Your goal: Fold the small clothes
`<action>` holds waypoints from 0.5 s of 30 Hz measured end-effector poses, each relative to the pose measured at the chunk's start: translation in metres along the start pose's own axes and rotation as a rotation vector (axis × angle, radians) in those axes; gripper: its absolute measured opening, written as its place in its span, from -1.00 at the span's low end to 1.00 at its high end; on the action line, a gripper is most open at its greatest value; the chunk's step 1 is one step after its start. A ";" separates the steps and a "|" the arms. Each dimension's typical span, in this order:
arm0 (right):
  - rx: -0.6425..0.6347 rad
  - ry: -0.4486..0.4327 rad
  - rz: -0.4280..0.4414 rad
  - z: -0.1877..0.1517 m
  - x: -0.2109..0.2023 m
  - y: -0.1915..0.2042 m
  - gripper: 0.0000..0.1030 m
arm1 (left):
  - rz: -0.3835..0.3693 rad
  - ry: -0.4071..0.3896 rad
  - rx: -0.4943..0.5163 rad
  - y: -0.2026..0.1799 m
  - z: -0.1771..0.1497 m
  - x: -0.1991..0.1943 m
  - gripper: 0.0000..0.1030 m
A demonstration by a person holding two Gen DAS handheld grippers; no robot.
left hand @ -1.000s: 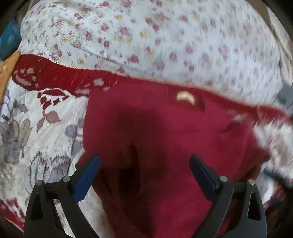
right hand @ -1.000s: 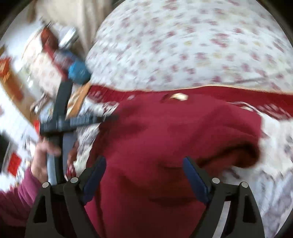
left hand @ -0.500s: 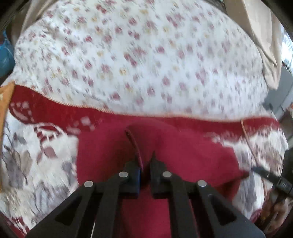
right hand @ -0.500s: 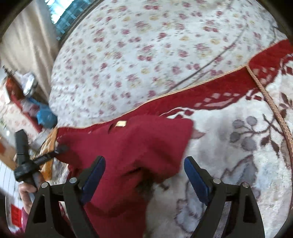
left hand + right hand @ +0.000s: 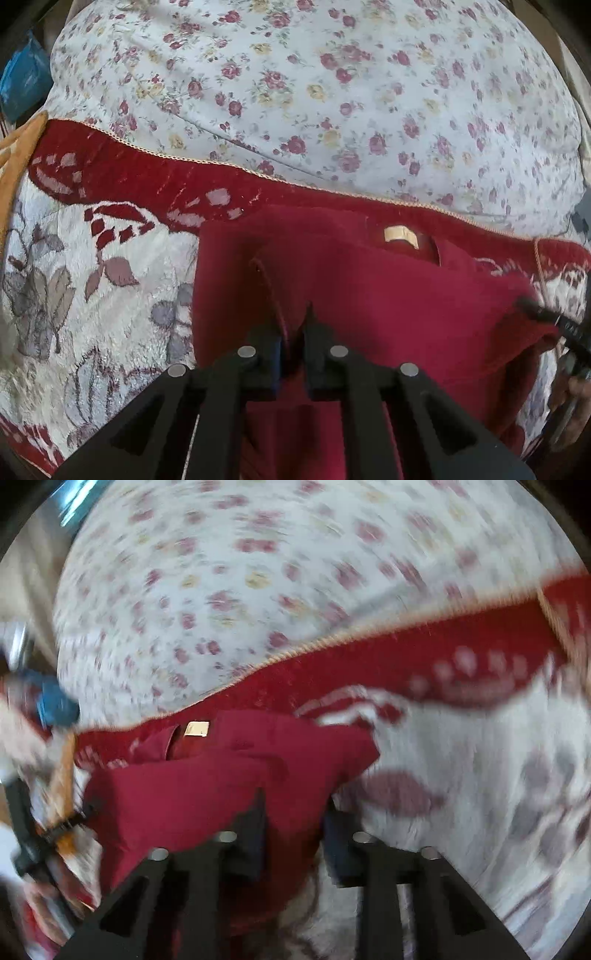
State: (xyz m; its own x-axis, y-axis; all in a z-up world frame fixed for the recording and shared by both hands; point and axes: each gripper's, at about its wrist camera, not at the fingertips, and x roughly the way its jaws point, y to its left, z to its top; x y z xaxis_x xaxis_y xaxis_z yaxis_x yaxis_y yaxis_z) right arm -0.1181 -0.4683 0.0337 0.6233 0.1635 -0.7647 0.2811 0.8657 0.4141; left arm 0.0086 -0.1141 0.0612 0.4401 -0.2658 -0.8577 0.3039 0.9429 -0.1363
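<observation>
A dark red garment (image 5: 388,302) with a pale neck label (image 5: 400,235) lies on a red-and-white blanket. My left gripper (image 5: 293,321) is shut on a raised fold near the garment's middle. In the right wrist view, which is blurred, the garment (image 5: 184,790) lies left of centre. My right gripper (image 5: 293,812) is at its right edge, jaws closing, with red cloth filling the gap between the fingers. The right gripper's tip (image 5: 546,317) shows at the garment's right edge in the left view. The left gripper (image 5: 33,834) appears at the far left of the right view.
The patterned blanket (image 5: 92,277) has a red border, and behind it spreads a white sheet with small flowers (image 5: 332,92). An orange cloth (image 5: 14,155) and a blue object (image 5: 22,81) lie at the far left. A person's hand (image 5: 576,406) shows at the right edge.
The left gripper went from wide open over the garment to shut on a fold of it. The right gripper swung to the garment's right edge and its open jaws closed around the cloth.
</observation>
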 end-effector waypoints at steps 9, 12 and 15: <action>0.064 -0.067 -0.008 -0.031 -0.048 -0.009 0.15 | 0.026 0.040 0.014 -0.005 -0.005 0.012 -0.74; 0.012 -0.064 0.067 -0.057 -0.073 0.008 0.39 | 0.022 0.042 0.000 -0.004 -0.005 0.012 -0.73; -0.037 0.015 0.091 -0.078 -0.067 0.026 0.40 | 0.031 0.039 -0.003 -0.005 -0.006 0.012 -0.73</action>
State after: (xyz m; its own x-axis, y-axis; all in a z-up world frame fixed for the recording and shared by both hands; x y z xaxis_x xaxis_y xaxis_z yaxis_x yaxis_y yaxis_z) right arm -0.2092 -0.4200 0.0568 0.6339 0.2491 -0.7322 0.1962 0.8639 0.4638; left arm 0.0068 -0.1210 0.0485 0.4159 -0.2286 -0.8802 0.2883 0.9511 -0.1108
